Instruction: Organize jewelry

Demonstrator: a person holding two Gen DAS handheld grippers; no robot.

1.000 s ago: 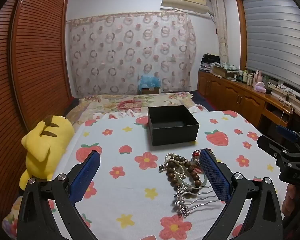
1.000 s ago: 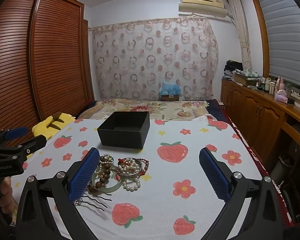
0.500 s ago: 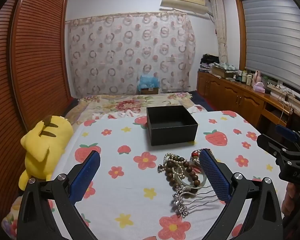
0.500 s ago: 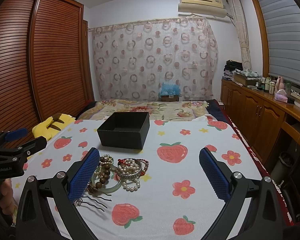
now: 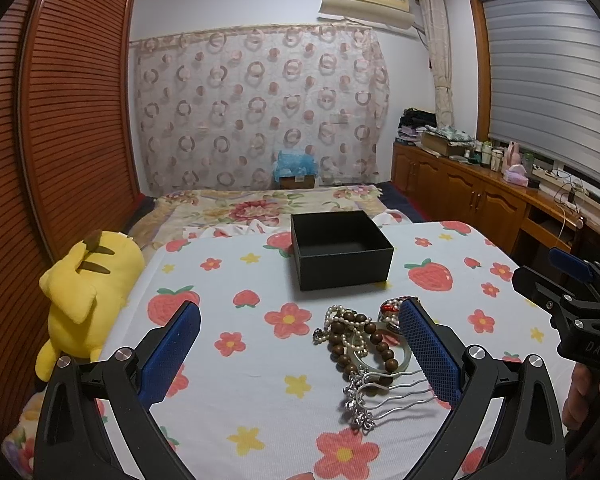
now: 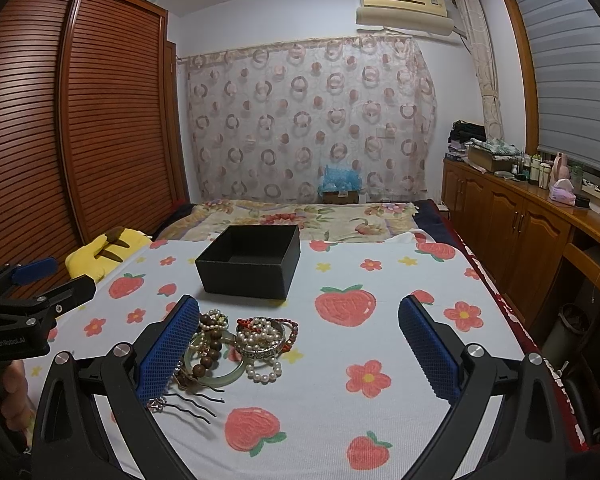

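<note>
Jewelry (image 6: 236, 344) is lying heaped on the strawberry-print surface (image 6: 380, 320), just near of the black box (image 6: 252, 264); left gripper (image 5: 300, 356) and right gripper (image 6: 300, 344) are both hovering spread apart, holding nothing.

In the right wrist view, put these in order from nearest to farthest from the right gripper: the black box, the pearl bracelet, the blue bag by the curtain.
From the right gripper:
1. Pearl bracelet, just ahead between the fingers, toward the left one.
2. Black box, farther up the bed, left of centre.
3. Blue bag, far end, at the curtain.
</note>
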